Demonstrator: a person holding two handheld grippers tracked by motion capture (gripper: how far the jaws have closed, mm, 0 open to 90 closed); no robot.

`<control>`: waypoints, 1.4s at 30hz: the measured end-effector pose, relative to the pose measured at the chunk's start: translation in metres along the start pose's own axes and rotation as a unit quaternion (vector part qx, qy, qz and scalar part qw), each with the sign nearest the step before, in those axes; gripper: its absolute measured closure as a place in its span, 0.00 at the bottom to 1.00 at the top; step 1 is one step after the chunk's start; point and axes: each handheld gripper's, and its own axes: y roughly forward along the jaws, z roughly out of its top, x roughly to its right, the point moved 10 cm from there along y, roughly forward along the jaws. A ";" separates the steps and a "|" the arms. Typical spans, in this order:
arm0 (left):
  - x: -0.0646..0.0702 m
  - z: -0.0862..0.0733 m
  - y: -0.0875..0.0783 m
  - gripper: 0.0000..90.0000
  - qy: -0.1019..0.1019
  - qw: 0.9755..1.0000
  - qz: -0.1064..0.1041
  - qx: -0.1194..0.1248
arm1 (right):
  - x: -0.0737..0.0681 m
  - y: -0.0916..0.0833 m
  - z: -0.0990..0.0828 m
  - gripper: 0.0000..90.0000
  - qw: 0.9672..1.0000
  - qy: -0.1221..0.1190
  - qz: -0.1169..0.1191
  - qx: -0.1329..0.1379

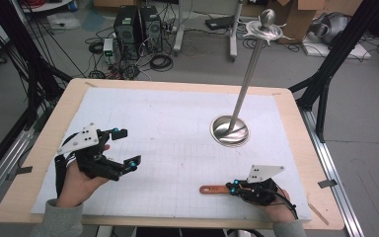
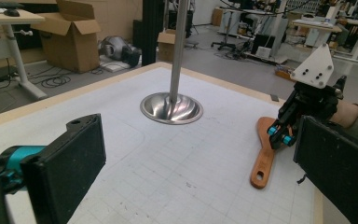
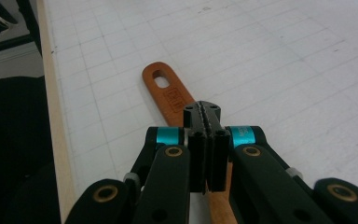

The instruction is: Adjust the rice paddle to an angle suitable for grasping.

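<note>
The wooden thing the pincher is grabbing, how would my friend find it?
Start at the white gridded mat on the table, then go to the near right corner, below the shiny metal stand. There the right gripper is shut on a flat orange-brown wooden paddle. It is the only wooden tool, with a hole in its handle end.

even, diffuse indoor light from overhead; no hard shadows. in the high view the white gridded mat [image 1: 177, 143] is bright and nearly washed out, its grid faint; soft shadows lie close under the left gripper [image 1: 126, 148] and right gripper [image 1: 233, 187]. the steel base dish [image 1: 230, 130] of the stand carries bright highlights and dark reflections. the frame is soft and slightly blocky throughout. in the left gripper view the near jaw pads are blurred, the background sharper. in the right gripper view the wooden spatula [image 3: 165, 91] is fairly crisp, the lower edge and left corner dark and out of focus.
</note>
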 end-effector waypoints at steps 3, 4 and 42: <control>0.000 0.001 -0.001 0.03 0.000 1.000 0.001 0.002 | -0.004 0.002 -0.002 1.00 1.000 -0.002 0.005 -0.005; 0.000 0.001 -0.001 0.03 0.002 1.000 0.001 0.001 | -0.005 0.003 -0.003 1.00 1.000 -0.003 0.006 -0.007; -0.005 -0.012 -0.019 0.03 0.001 0.999 0.030 -0.013 | 0.039 0.027 0.010 1.00 0.997 0.038 -0.033 -0.064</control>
